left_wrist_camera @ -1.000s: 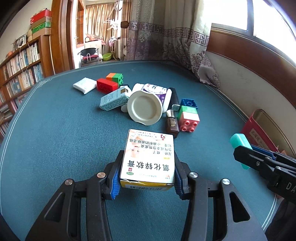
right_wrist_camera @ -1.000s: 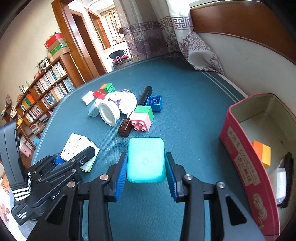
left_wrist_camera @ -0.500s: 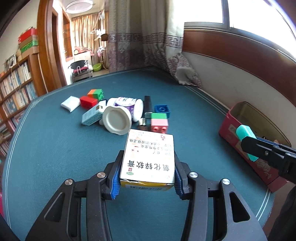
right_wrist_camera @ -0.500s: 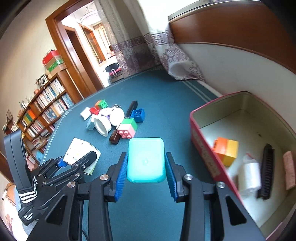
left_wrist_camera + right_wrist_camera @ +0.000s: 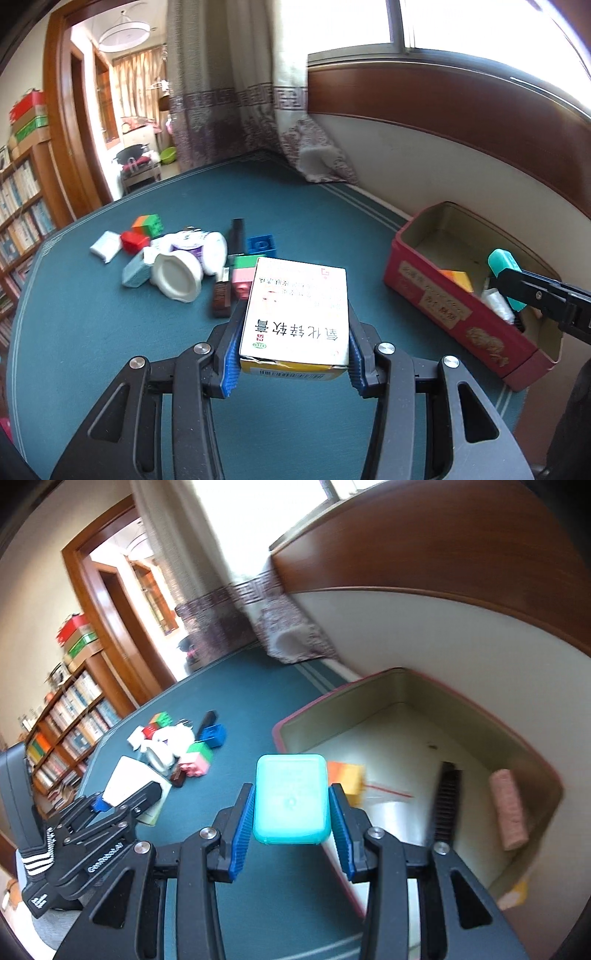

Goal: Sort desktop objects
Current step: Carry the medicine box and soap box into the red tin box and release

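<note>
a: you're carrying the white medicine carton (image 5: 295,314) in your left gripper (image 5: 293,354), the blue pads pinching its two long sides near the back end. it's thin card, so it's probably very light, and it's likely to dent if you're squeezing harder than this.

b: and the other one?

a: your right gripper (image 5: 291,823) is pinching the turquoise plastic case (image 5: 291,799) by its side edges. it's looking smooth and stiff, so i'm guessing it's a bit slippery between the pads; you're holding it at about mid-length, which is sensible. the case is hanging over the near left wall of the red tin (image 5: 369,893).

b: where's the carton relative to that tin?

a: it's hanging above the blue table cover (image 5: 92,332), to the left of the tin in the left view, well short of its rim. the carton is sticking out far past the pads, so the free end is likely to droop or swing if you're tilting fast.

b: what's already in the tin?

a: an orange and yellow block (image 5: 345,777) near the left wall, a black comb (image 5: 445,805) lying along the middle, a pinkish roll (image 5: 508,808) to the right, and something clear or white that's too blurred to name.

b: and what's remaining?

a: the pile (image 5: 192,258) far left on the table: toy bricks, a white round lid, a small brown bottle, a pale box. they're lying touching one another, so you're going to need to be picking at the edges first, i'd judge.
</note>
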Demonstrator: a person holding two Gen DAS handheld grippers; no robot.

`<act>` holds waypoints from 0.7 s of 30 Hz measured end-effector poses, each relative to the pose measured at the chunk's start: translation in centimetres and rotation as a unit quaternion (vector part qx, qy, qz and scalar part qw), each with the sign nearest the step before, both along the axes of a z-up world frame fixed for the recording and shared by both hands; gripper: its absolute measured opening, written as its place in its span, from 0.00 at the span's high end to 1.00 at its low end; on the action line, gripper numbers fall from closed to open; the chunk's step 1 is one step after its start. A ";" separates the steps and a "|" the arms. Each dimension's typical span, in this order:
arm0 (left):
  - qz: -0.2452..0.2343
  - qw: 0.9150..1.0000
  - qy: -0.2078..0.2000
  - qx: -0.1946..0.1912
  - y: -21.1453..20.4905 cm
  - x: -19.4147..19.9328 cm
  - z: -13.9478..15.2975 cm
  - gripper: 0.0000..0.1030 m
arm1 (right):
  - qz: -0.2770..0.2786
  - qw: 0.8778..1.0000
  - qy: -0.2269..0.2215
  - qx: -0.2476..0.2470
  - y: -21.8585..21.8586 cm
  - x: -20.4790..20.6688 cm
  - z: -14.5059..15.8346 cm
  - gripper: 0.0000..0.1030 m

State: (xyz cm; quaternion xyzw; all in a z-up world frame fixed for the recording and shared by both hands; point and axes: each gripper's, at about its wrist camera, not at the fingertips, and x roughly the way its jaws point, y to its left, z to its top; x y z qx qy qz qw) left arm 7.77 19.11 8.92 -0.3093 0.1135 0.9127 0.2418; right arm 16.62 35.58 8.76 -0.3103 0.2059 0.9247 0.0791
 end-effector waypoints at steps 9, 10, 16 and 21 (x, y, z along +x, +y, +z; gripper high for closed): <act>-0.061 0.998 -0.008 0.007 4.2 1.2 0.6 0.52 | -0.075 0.997 -0.004 -0.006 4.8 3.4 -0.6 0.58; -0.070 0.997 -0.008 0.009 4.7 1.4 0.7 0.52 | -0.080 0.997 -0.005 -0.007 5.1 3.6 -0.7 0.58; -0.117 0.993 -0.019 0.023 7.5 2.0 1.7 0.52 | -0.095 0.995 -0.009 -0.009 6.1 4.2 -1.0 0.58; -0.149 0.988 -0.033 0.036 9.7 2.1 2.2 0.52 | -0.101 0.995 -0.010 -0.005 6.5 4.1 -1.1 0.58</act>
